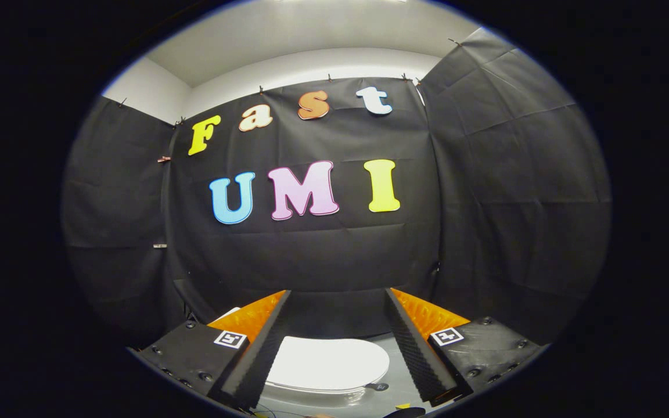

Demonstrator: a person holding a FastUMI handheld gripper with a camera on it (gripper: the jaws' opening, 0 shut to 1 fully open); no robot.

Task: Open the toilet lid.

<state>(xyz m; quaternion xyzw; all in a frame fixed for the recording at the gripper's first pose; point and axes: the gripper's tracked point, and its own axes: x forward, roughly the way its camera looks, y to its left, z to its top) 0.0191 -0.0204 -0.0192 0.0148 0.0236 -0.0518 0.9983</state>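
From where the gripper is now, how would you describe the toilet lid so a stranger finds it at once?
Start at the black cloth wall and look down to the grey floor at its foot. There, between the fingers of the open gripper, lies the toilet lid. It is closed flat, and it is the one white, rounded thing there.

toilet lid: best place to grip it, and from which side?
Judging from the gripper view, take the toilet lid by its rounded near rim, coming from the front and low. It lies closed and flat, a thin edge overhanging the seat, so that lip looks like the one part to hook. The claw is open, above it.
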